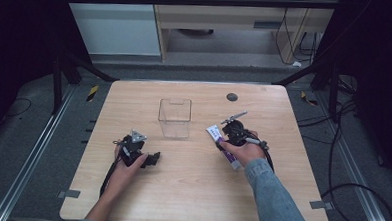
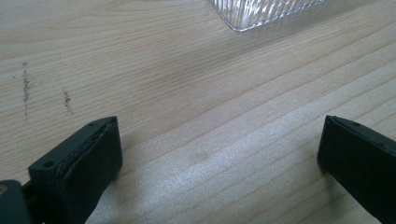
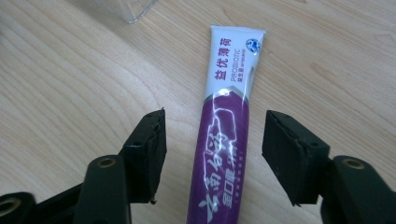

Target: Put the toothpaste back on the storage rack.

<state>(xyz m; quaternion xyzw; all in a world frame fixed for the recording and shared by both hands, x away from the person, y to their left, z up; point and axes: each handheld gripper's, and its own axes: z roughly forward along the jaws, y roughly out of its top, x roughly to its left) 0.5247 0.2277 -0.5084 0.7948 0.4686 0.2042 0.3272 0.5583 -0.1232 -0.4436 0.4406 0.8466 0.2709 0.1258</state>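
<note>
Black jaws of your right gripper (image 3: pixel 212 156) stand spread either side of the purple-and-white plastic toothpaste tube (image 3: pixel 224 140) lying flat on the wooden table (image 3: pixel 70 84), untouched; it's light, soft, slick, so pinch mid-body gently.

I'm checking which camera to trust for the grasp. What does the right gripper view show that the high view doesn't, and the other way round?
Right gripper view alone: the print on the toothpaste tube, and the gaps between the tube and the two pads of the right claw, which straddles it without pressing.

High view alone: the whole table, the full clear box, the left claw and both forearms.

Both: the tube lying flat on the wood, the right claw around it, and the box beyond its white end.
</note>
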